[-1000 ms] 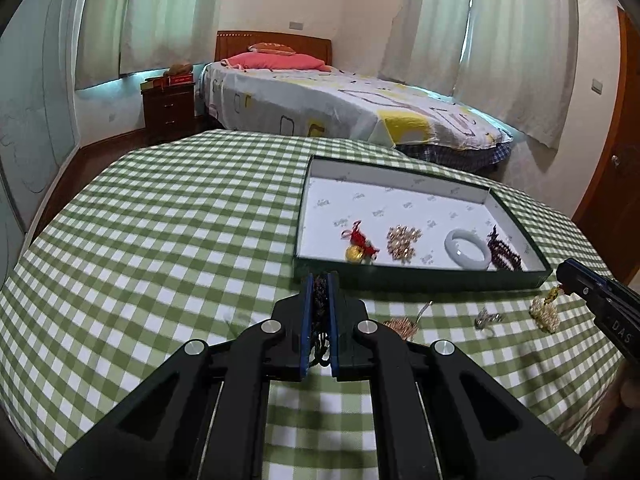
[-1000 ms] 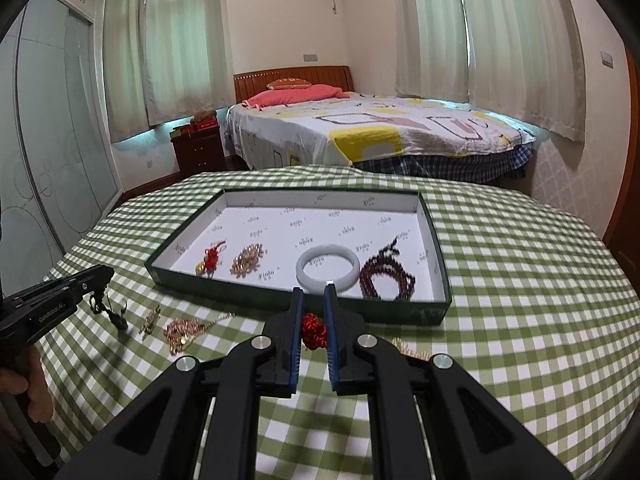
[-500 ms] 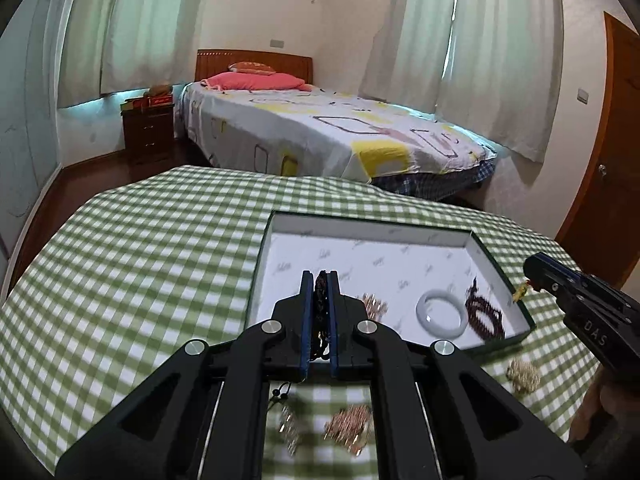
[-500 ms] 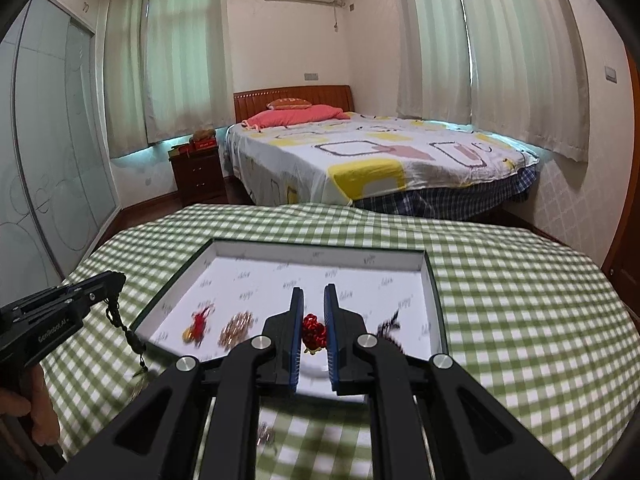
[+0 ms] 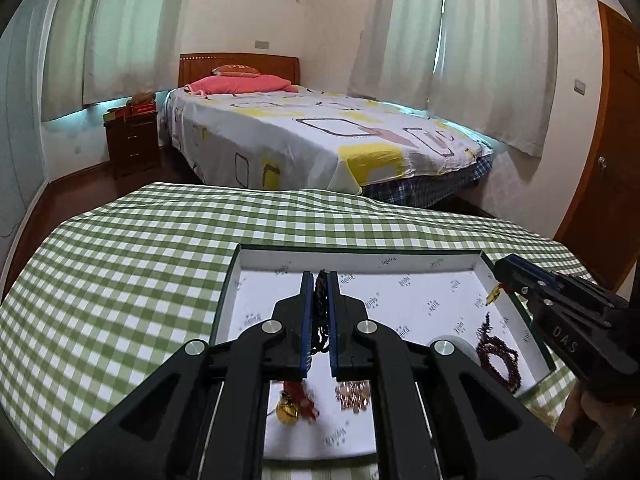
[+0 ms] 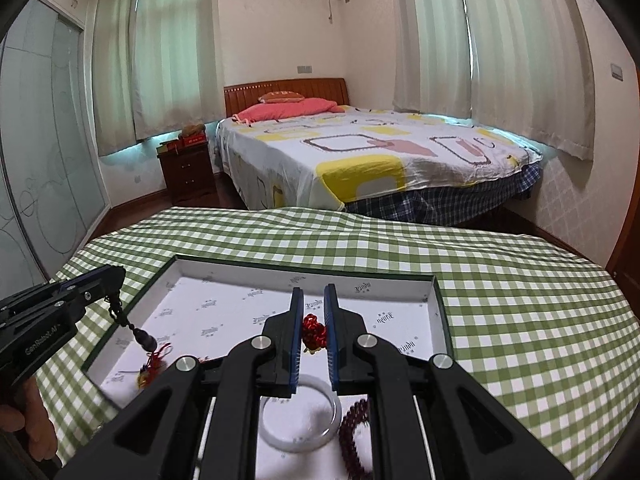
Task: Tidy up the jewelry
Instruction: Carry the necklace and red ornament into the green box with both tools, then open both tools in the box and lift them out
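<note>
Both tongs hover over the open tray [image 5: 516, 308] on the green-checked counter [image 5: 120, 280]. The left tongs [image 5: 320, 280] are clenched on a dark beaded strand [image 5: 320, 312] that hangs between the blue pads above the tray's left half. The right tongs [image 6: 312, 300] are clenched on a red knotted charm [image 6: 314, 332] above the tray's middle. In the tray lie a white bangle [image 6: 300, 416], a dark red bead bracelet [image 5: 498, 360], a rose-gold chain [image 5: 352, 394] and a red-and-gold charm [image 5: 294, 404].

Bare tray [image 6: 240, 276] floor beyond bangle [image 6: 300, 416]
</note>
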Demonstrator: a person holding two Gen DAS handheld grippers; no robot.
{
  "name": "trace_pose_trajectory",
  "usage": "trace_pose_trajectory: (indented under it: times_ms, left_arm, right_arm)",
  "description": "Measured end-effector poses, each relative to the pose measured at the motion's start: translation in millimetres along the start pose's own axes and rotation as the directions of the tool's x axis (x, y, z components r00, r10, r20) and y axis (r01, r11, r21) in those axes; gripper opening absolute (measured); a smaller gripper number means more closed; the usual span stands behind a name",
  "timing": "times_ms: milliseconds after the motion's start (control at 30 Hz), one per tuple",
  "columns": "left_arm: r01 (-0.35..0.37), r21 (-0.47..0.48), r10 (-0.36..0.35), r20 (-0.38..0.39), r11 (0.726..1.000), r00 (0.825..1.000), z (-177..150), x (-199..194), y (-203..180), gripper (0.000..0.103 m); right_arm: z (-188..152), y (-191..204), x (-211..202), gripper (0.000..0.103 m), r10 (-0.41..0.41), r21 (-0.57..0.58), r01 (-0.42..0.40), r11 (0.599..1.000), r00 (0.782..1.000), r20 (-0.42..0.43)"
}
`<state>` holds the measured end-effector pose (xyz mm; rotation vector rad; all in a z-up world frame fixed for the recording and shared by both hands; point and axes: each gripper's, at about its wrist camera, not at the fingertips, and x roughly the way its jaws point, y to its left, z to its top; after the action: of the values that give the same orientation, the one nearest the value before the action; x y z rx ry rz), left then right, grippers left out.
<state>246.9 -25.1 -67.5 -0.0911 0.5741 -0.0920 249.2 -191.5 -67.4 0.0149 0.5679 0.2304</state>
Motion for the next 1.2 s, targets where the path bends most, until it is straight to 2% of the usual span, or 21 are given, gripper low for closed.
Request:
trace_pose_trajectory:
  times_ms: [200,433,667,867,933,1067,1200]
  left_arm:
    - [-0.007,0.001,0.007,-0.030,1.000,1.000,6,32,1,0.007]
    - [-0.020,-0.013,0.018,-0.104,1.000,0.994,7,62,9,0.007]
    - [-0.030,-0.089,0.010,-0.222,0.996,0.975,2,91,26,0.007]
    - [-0.044,-0.107,0.015,-0.260,0.993,0.965,-3,99,30,0.007]
    - [-0.045,-0.104,0.016,-0.258,0.994,0.966,-2,98,29,0.011]
    - [-0.043,-0.100,0.017,-0.253,0.994,0.967,-1,96,30,0.030]
    - [-0.038,-0.108,0.011,-0.244,0.993,0.970,-1,92,31,0.039]
  right_arm:
    - [-2,-5,29,0.011,-0.006,0.009,0.006,1.000,0.999,-0.043]
    - [-8,-12,53,0.011,-0.018,0.025,0.021,0.999,0.993,-0.114]
    - [-10,-12,61,0.011,-0.024,0.017,0.028,0.999,0.986,-0.165]
    - [-13,-13,62,0.013,-0.029,0.013,0.032,0.999,0.983,-0.182]
    - [-13,-13,62,0.015,-0.029,0.012,0.032,0.999,0.983,-0.183]
    - [-12,-14,62,0.032,-0.028,0.016,0.031,0.999,0.983,-0.183]
    - [-13,-14,60,0.043,-0.025,0.019,0.029,0.999,0.984,-0.174]
